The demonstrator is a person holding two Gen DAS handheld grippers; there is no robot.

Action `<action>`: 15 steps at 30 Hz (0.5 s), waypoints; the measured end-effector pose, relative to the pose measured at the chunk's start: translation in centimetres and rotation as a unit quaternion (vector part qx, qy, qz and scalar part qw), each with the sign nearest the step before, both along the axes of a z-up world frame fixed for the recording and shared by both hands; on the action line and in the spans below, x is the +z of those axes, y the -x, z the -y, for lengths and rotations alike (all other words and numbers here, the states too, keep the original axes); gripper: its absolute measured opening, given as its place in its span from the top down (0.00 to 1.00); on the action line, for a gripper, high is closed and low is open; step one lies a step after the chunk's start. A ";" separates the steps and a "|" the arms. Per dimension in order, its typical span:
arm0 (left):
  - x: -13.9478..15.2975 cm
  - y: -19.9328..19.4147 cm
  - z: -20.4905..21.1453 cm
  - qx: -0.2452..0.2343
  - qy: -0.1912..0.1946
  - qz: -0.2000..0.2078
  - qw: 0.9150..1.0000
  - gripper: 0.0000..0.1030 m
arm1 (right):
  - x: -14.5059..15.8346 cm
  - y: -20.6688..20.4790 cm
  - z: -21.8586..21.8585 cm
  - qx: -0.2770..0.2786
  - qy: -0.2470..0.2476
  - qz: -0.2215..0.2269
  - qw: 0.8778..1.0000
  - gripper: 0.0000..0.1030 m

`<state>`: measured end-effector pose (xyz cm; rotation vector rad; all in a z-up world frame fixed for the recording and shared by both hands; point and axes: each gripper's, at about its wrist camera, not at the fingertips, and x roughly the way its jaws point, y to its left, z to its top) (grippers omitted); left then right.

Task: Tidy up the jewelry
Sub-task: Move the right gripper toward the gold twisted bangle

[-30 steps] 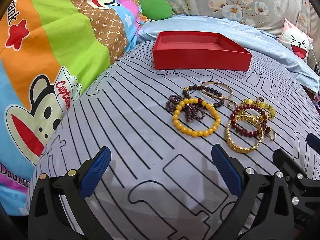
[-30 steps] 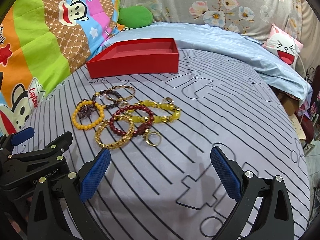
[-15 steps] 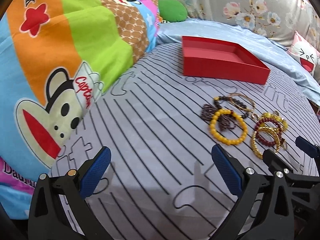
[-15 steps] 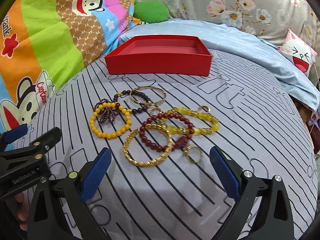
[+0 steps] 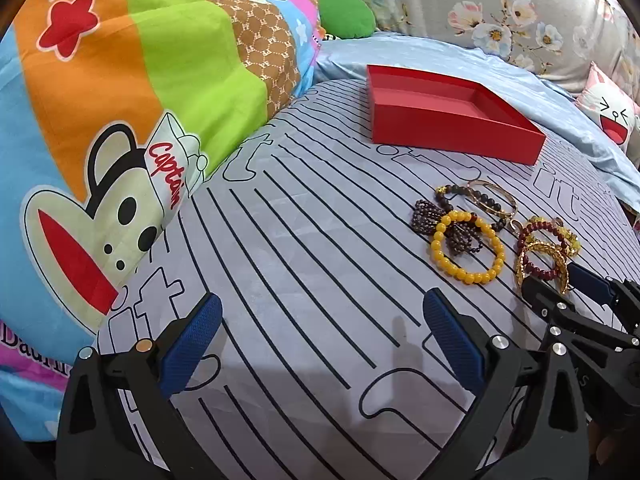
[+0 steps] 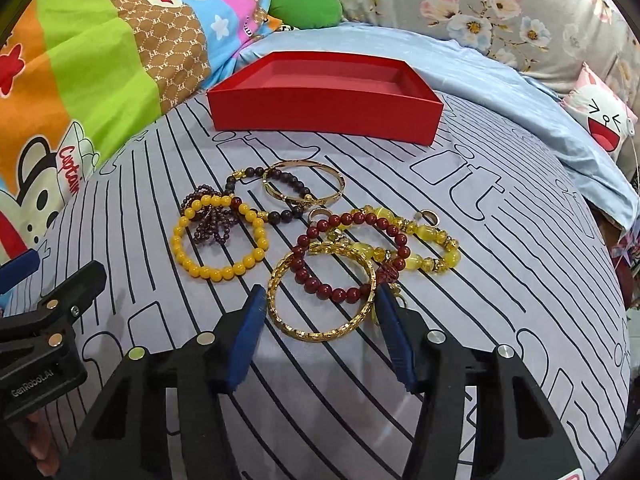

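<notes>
Right gripper (image 6: 320, 308) nearer — its jaws part-spread and straddling the near rim of the gold bangle (image 6: 322, 291), lying flat on the striped cover short of the red box (image 6: 325, 106); left gripper (image 5: 320, 344) spread wide, off to the side.

A grey bedspread (image 6: 500, 240) with black line patterns covers the surface, with a colourful cartoon-monkey quilt (image 5: 120, 100) bunched along its left, a green cushion (image 6: 306, 6) and floral fabric (image 6: 480, 4) behind, a pale blue sheet (image 6: 520, 92) and a laughing-face pillow (image 6: 604, 120) at the right.
</notes>
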<state>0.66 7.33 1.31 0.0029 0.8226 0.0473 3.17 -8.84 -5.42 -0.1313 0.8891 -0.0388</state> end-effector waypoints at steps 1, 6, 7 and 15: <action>0.0 0.0 0.1 -0.002 0.000 0.001 1.000 0.07 | 0.0 0.0 0.1 0.000 -0.002 0.000 1.000 0.48; 0.0 0.2 0.9 -0.011 0.001 0.000 1.000 0.07 | 0.4 0.7 1.0 0.002 -0.020 0.007 1.000 0.48; 0.0 0.2 1.1 -0.014 0.002 0.000 1.000 0.07 | 0.4 0.9 1.3 0.002 -0.024 0.007 1.000 0.48; -0.1 0.2 3.1 -0.035 0.008 -0.005 0.999 0.07 | 1.5 2.6 3.0 -0.001 -0.048 0.020 0.999 0.48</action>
